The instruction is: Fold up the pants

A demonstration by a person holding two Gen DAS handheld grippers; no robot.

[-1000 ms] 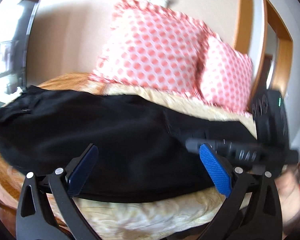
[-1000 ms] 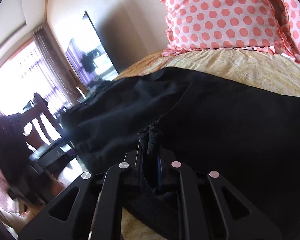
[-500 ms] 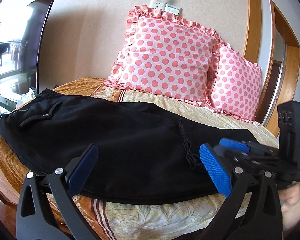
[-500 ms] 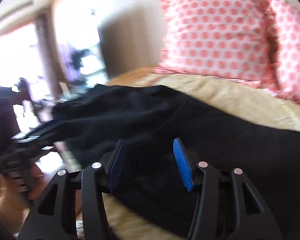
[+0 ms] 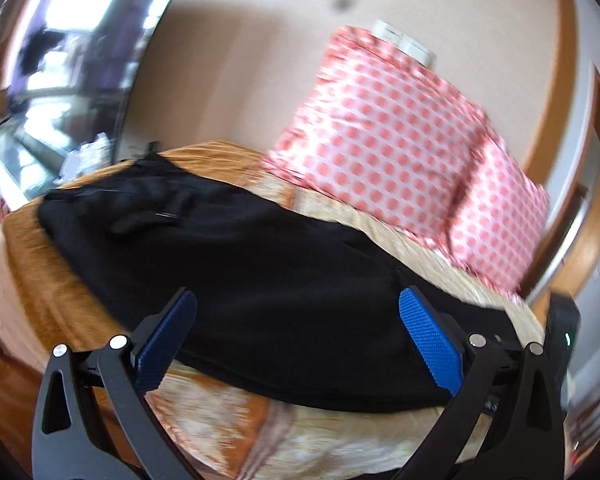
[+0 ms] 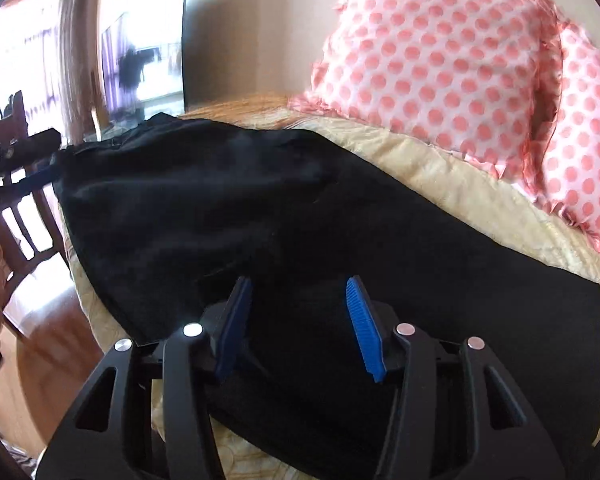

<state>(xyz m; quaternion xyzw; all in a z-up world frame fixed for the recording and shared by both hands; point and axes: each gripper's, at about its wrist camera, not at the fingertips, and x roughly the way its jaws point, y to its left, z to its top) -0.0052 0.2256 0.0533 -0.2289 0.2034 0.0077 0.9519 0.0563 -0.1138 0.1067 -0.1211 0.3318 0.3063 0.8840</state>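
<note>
I am holding my left claw (image 5: 296, 330) and right claw (image 6: 298, 312) spread, gripping nothing, over black pants (image 5: 260, 276) lying on the bed (image 5: 340, 436).

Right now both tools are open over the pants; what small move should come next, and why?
Probably lower the right tool onto the near edge of the pants and close on it. Both tools hold nothing, the left tool included, and the pants lie flat along the bed, so a fold likely needs a grip first.

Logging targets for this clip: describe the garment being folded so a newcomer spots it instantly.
Start at the yellow-gold bedspread below two pink polka-dot pillows. Across it lie the black fabric pants, the only dark, unpatterned thing on the bed.
</note>
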